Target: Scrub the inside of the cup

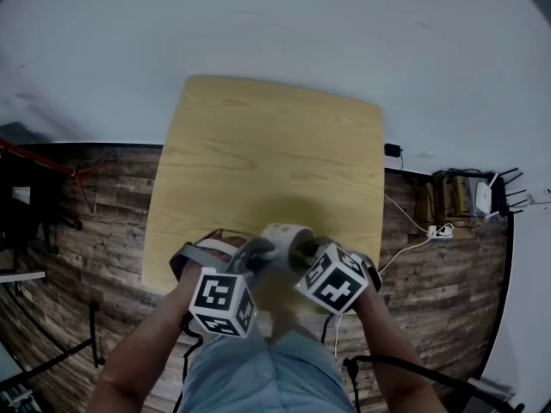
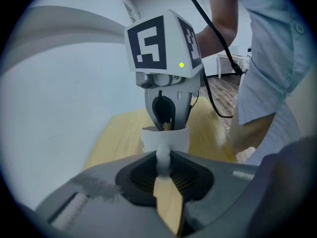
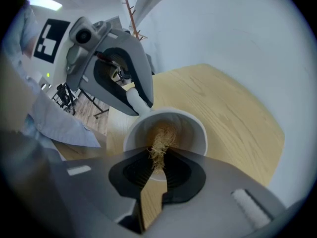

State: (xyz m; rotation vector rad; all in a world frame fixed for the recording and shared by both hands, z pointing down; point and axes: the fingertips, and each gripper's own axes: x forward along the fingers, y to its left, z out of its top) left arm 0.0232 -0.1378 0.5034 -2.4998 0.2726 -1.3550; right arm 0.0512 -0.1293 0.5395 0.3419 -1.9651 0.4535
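A white cup [image 1: 284, 236] is held tipped on its side in the air above the near edge of the wooden table [image 1: 267, 162]. My left gripper [image 2: 162, 165] is shut on the cup's white handle [image 2: 162, 155]; from the right gripper view that gripper [image 3: 139, 104] grips the handle [image 3: 136, 100] at the cup's rim. My right gripper [image 3: 157, 166] is shut on a tan fibre brush [image 3: 161, 142], whose bristles reach into the mouth of the cup [image 3: 190, 128]. In the head view the left gripper [image 1: 251, 256] and right gripper [image 1: 303, 249] face each other across the cup.
The person's forearms and lap fill the bottom of the head view. Dark wood-plank floor surrounds the table. A power strip [image 1: 441, 231] with cables and a white router [image 1: 484, 198] lie at the right by the white wall. A coat stand [image 3: 132, 14] stands behind.
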